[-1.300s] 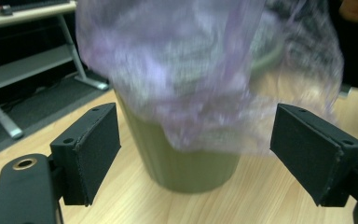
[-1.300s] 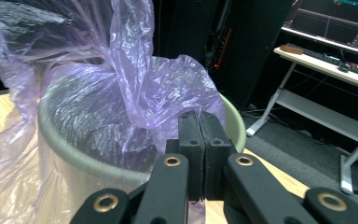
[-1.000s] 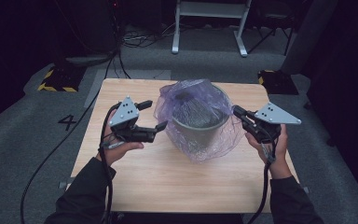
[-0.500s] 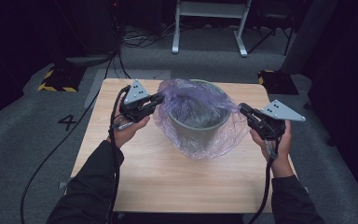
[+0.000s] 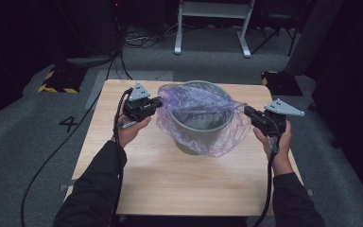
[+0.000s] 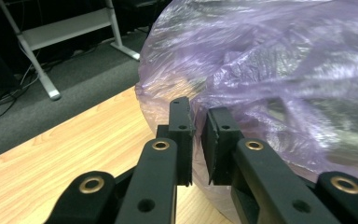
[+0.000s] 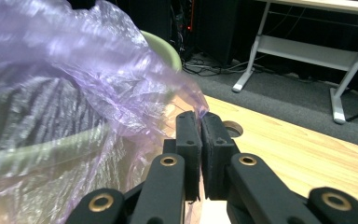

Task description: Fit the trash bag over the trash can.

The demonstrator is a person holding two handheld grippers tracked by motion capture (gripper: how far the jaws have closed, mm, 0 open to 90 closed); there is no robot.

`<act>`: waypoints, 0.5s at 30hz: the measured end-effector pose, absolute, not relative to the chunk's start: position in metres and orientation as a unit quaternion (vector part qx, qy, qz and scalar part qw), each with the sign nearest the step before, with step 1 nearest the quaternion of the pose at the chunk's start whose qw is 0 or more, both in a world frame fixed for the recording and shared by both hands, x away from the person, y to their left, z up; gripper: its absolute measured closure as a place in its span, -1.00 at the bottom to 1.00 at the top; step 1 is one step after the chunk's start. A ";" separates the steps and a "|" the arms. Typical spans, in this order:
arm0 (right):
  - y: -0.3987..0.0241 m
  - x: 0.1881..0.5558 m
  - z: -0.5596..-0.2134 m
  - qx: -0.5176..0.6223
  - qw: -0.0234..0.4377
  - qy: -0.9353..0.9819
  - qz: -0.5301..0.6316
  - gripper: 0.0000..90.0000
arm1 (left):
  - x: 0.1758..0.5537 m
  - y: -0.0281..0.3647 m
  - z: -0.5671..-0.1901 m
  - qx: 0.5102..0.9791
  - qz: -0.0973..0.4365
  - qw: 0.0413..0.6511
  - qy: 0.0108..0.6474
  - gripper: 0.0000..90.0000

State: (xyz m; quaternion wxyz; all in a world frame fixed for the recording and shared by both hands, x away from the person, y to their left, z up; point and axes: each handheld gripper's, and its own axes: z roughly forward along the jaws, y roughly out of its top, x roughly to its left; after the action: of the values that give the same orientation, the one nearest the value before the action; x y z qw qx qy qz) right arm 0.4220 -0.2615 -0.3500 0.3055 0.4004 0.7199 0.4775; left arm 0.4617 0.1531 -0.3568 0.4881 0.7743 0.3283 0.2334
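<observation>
Left gripper (image 5: 157,103), at left of middle in the high view: jaws almost together, just been closing and then eased open a tiny bit. Thin film of the purple bag (image 5: 203,101) caught between the pads, with a small gap to see in the left gripper view (image 6: 196,109). Most likely a pinch on the bag's edge.

Right gripper (image 5: 246,111), at right of middle: jaws squeezed tight, a corner of the same bag nipped at the tips, plain in the right gripper view (image 7: 199,119).

Held this way for a reason, by the look of it: one pinch on each side to pull the bag's mouth wide and get it over the rim of the green bin (image 5: 194,83). Two grips needed because of the floppy film; no shape of its own.

Bag draped over and around the bin, in the middle of the frame, mouth stretched from left to right between the two grippers. Loose folds hanging down the near side, close to the tabletop (image 5: 170,179).

Bin standing straight up on the tabletop, open end up, long way running up and down.
</observation>
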 end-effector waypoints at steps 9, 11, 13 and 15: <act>-0.264 0.417 -0.346 0.375 0.311 0.713 0.504 0.29 | 0.446 0.166 -0.343 0.750 0.255 0.521 0.317 -0.16; -0.264 0.414 -0.341 0.358 0.313 0.714 0.514 0.17 | 0.440 0.171 -0.336 0.748 0.253 0.532 0.304 -0.28; -0.261 0.410 -0.335 0.344 0.321 0.717 0.514 0.02 | 0.435 0.173 -0.331 0.745 0.258 0.541 0.292 -0.36; -0.258 0.409 -0.331 0.332 0.327 0.719 0.516 -0.04 | 0.433 0.172 -0.325 0.749 0.255 0.543 0.279 -0.39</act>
State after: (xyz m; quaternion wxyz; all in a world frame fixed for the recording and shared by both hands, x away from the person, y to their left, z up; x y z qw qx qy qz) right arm 0.4086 -0.2585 -0.3307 0.3265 0.3325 0.7191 0.5156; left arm 0.4327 0.1721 -0.3254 0.5435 0.7494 0.2794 0.2549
